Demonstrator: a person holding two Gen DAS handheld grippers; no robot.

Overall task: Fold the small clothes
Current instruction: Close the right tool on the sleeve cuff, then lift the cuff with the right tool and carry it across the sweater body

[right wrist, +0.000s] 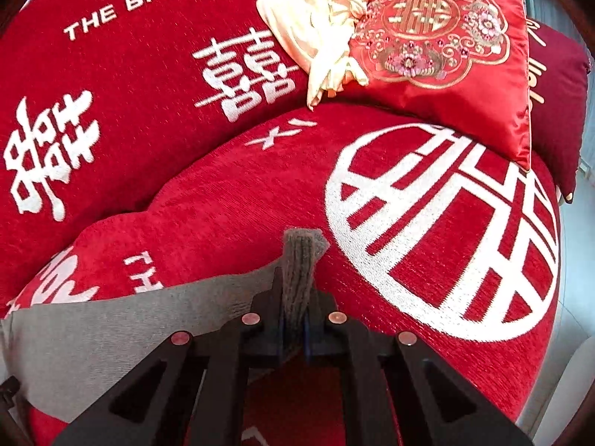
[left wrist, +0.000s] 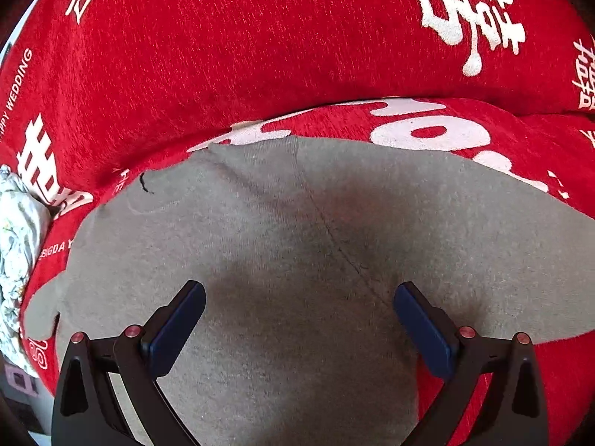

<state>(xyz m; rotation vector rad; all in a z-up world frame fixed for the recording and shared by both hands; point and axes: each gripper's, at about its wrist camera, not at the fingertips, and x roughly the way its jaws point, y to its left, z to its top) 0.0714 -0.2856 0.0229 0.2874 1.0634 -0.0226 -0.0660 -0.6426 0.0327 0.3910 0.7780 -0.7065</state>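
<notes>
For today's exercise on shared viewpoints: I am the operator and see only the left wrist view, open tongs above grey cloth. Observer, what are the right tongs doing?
Observer: The right tongs are shut on a bunched edge of the grey garment.
Operator: Is anything else lying on the red cover?
Observer: Yes, an embroidered red cushion lies at the far side.
Operator: Anything beside it?
Observer: A cream cloth is heaped against the cushion's left edge.
</notes>
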